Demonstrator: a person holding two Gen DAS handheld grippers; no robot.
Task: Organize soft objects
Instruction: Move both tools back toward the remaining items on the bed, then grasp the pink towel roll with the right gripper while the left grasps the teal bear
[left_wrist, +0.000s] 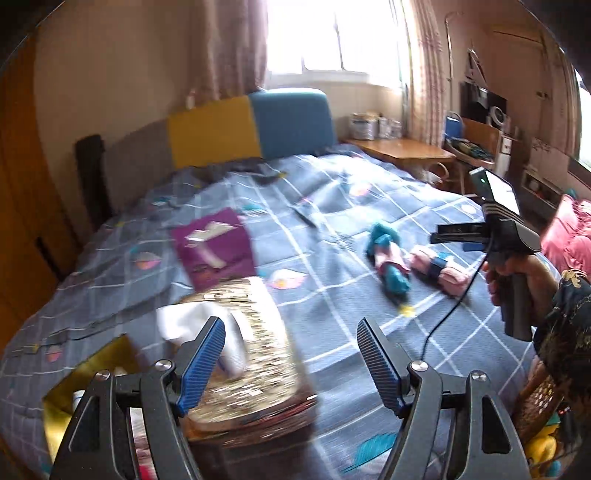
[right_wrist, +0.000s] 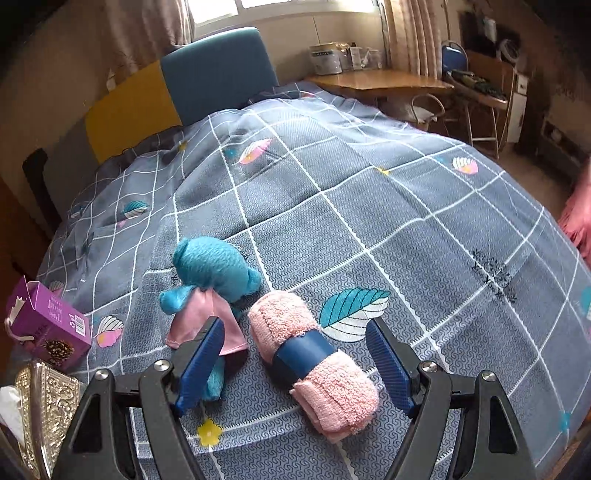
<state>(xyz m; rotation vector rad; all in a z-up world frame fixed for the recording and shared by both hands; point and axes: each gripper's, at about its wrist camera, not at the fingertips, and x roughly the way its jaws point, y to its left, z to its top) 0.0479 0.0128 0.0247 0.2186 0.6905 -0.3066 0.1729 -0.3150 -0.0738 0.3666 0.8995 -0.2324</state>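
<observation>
Jaws of right gripper (right_wrist: 295, 360) wide, nothing pressed between the pads; jaws of left gripper (left_wrist: 291, 363) likewise wide and empty, poised over a gold embossed tissue box (left_wrist: 251, 354) near the bed's edge.

Rolled pink towel (right_wrist: 314, 360): lying on the grey checked bedspread (right_wrist: 369, 206), directly between and just ahead of the right fingers, bound at mid-length by 1 dark blue band (right_wrist: 304, 354). Judged light, thick and compressible; terry pile likely to give good friction against the ribbed pads. Best hold probably across the banded middle, where the roll looks tightest and least likely to unfurl; a pinch near either free end risks loosening the layers.

Teal plush toy (right_wrist: 214, 269) with pink cloth (right_wrist: 207, 325): just left of the towel, whether touching it not clear; left finger (right_wrist: 201, 363) overlapping the cloth in view. Judged very light, floppy, best taken at the body, not a limb.

Purple carton (right_wrist: 51, 325): at far left, rigid, apart from the soft items.
</observation>
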